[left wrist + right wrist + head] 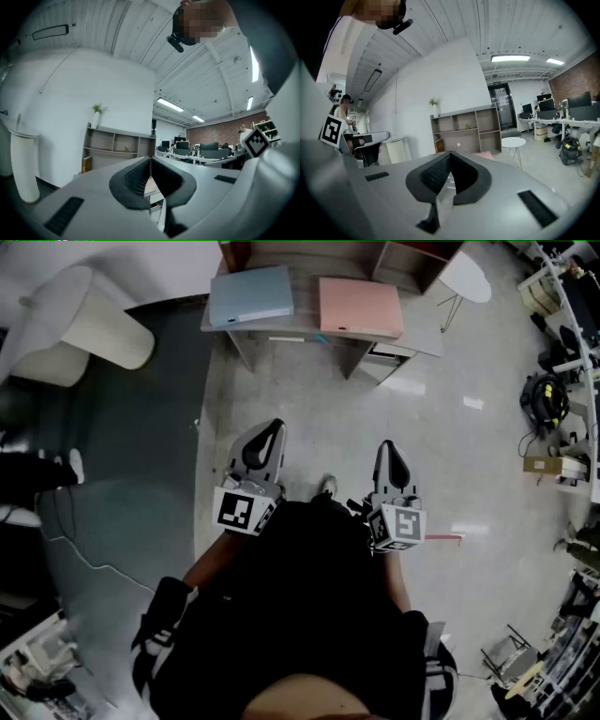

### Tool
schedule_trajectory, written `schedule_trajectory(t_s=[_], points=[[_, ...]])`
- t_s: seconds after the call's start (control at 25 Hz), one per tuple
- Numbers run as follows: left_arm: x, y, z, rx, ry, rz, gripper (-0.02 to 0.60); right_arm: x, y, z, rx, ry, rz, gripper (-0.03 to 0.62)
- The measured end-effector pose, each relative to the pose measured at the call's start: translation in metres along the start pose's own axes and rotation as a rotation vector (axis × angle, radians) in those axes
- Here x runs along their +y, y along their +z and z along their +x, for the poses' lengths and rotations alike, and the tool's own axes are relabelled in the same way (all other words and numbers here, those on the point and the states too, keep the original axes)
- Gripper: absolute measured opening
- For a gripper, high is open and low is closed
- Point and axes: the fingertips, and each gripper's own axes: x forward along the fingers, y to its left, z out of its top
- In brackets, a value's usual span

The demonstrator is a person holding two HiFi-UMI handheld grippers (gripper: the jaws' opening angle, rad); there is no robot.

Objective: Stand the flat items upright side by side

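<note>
Two flat items lie side by side on a grey table [420, 338] at the top of the head view: a light blue folder [250, 296] on the left and a pink one [360, 307] on the right. My left gripper [273, 427] and right gripper [388, 447] are held in front of my body, well short of the table, both shut with nothing between the jaws. The left gripper [150, 160] points level toward a wooden shelf unit [112, 149]. In the right gripper view the right gripper [450, 153] points at the same shelf [471, 130], with a sliver of the pink folder [487, 155] just past its tip.
A white armchair [89, 329] stands at the upper left beside a dark carpet [122, 502]. A small round white table [465, 276] [513, 140] sits right of the grey table. Office clutter [553, 409] lines the right edge. Polished floor lies between me and the table.
</note>
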Motion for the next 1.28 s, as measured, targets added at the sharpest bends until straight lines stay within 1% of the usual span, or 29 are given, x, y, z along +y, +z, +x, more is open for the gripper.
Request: schedule_trajectory(t_s=[0.24,0.36,0.44,0.48,0.52,0.56,0.6,0.72,0.96,1.08,1.28], points=[[-0.006,0.001,0.000,-0.003,-0.004,-0.005,0.031,0.000,0.003,-0.003,-0.010,0.010,0.003,0.023],[-0.008,0.004,0.000,-0.019,-0.018,0.002,0.031,0.003,0.009,-0.003,-0.040,0.016,0.009,0.023],[-0.006,-0.002,0.000,-0.012,-0.011,0.005,0.034,0.000,0.007,-0.004,-0.057,0.017,0.029,0.025],[-0.004,-0.007,0.000,0.000,-0.007,0.003,0.055,-0.001,0.005,-0.004,-0.057,0.016,0.042,0.028],[-0.003,-0.012,0.001,0.014,-0.010,0.001,0.153,-0.002,0.003,-0.003,-0.051,0.015,0.051,0.062],[-0.003,-0.017,0.002,0.028,-0.017,0.000,0.260,-0.002,0.001,-0.002,-0.039,0.017,0.052,0.184],[-0.004,-0.020,0.003,0.039,-0.024,0.001,0.267,-0.002,-0.002,0.000,-0.026,0.020,0.044,0.245],[-0.007,-0.023,0.004,0.055,-0.035,0.000,0.267,-0.002,-0.010,0.002,0.004,0.024,0.024,0.245],[-0.020,-0.027,0.010,0.065,-0.047,0.005,0.267,-0.007,-0.013,-0.003,0.021,0.031,0.011,0.245],[-0.029,-0.030,0.017,0.068,-0.043,0.004,0.267,-0.015,-0.010,-0.003,0.025,0.044,0.022,0.245],[-0.047,-0.040,0.030,0.082,-0.024,-0.005,0.267,-0.036,-0.017,-0.006,0.064,0.067,0.015,0.247]])
